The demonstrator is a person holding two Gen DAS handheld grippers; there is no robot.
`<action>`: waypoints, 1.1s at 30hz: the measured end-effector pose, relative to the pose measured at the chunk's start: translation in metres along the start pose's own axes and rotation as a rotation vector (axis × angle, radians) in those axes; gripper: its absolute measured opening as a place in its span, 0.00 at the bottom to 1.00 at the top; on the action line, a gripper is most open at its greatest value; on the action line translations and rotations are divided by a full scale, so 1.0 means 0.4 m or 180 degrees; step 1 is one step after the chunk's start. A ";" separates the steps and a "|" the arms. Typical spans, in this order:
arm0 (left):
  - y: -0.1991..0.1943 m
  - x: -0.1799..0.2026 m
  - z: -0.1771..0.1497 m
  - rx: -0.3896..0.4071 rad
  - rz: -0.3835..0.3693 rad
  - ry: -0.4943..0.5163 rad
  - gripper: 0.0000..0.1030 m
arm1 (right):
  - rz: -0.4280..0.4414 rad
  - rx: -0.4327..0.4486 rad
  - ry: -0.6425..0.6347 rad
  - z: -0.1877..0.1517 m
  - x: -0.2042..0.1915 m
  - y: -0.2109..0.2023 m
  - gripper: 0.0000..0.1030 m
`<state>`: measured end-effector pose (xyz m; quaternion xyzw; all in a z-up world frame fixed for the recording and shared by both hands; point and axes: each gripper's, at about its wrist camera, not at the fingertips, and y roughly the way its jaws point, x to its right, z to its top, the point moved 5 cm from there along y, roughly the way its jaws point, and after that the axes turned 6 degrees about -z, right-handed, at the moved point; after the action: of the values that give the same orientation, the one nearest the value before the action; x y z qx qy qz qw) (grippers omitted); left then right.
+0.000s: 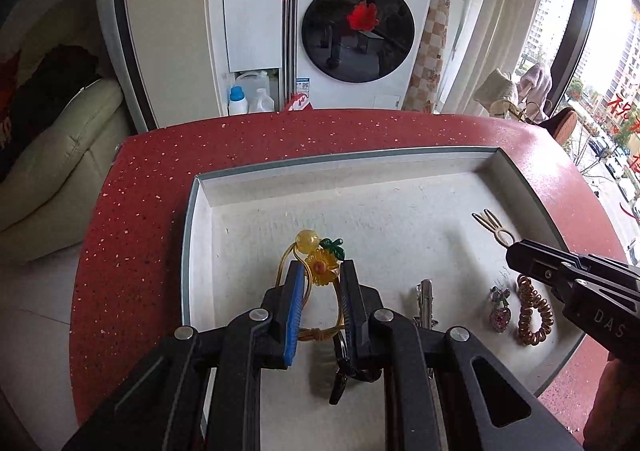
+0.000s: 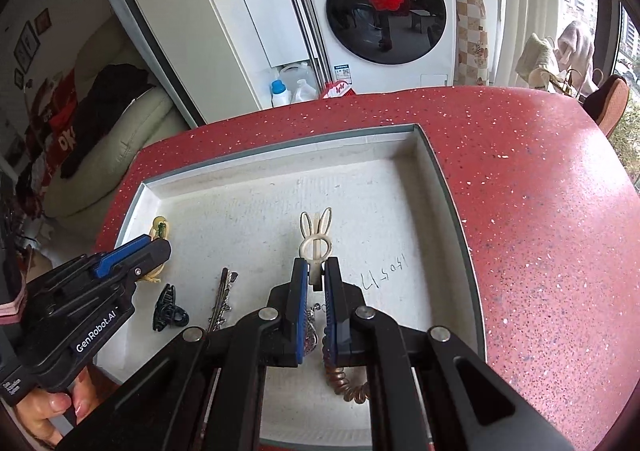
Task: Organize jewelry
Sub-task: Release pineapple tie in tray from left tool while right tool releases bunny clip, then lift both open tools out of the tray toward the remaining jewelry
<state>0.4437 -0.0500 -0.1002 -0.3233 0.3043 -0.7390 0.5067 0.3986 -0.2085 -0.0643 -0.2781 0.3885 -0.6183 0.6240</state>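
Observation:
A white tray (image 1: 208,195) lies on the red table and holds the jewelry. My left gripper (image 1: 320,271) is open around a yellow sunflower hair tie (image 1: 320,265) with a yellow bead and green leaf. A black claw clip (image 1: 344,371) lies under its right finger. My right gripper (image 2: 316,271) is shut on the cream bunny-ear clip (image 2: 316,239), which rests on the tray floor. A silver hair clip (image 2: 222,301), a pink heart pendant (image 1: 500,311) and a brown coil hair tie (image 1: 532,315) lie in the tray's near part.
The speckled red table (image 2: 540,211) surrounds the tray (image 2: 448,187). Behind it stand a white washing machine (image 1: 360,23), a red-handled mop (image 1: 290,31) and detergent bottles (image 1: 250,93). A cream sofa (image 1: 52,155) is at the left. A window is at the right.

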 end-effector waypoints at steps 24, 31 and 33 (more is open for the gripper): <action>-0.013 0.027 -0.012 -0.0024 0.0113 0.0024 0.35 | 0.0140 0.0217 0.0128 -0.003 0.006 -0.059 0.50; -0.068 0.035 0.000 0.0197 0.0209 0.0034 1.00 | 0.0163 0.0287 0.0183 -0.017 0.008 -0.112 0.53; -0.084 0.039 0.005 0.0250 0.0200 0.0059 1.00 | 0.0173 0.0285 0.0175 -0.023 0.009 -0.122 0.53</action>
<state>0.4226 -0.0548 -0.0702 -0.2866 0.2898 -0.7371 0.5391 0.3634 -0.2146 -0.0293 -0.2222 0.3848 -0.6253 0.6415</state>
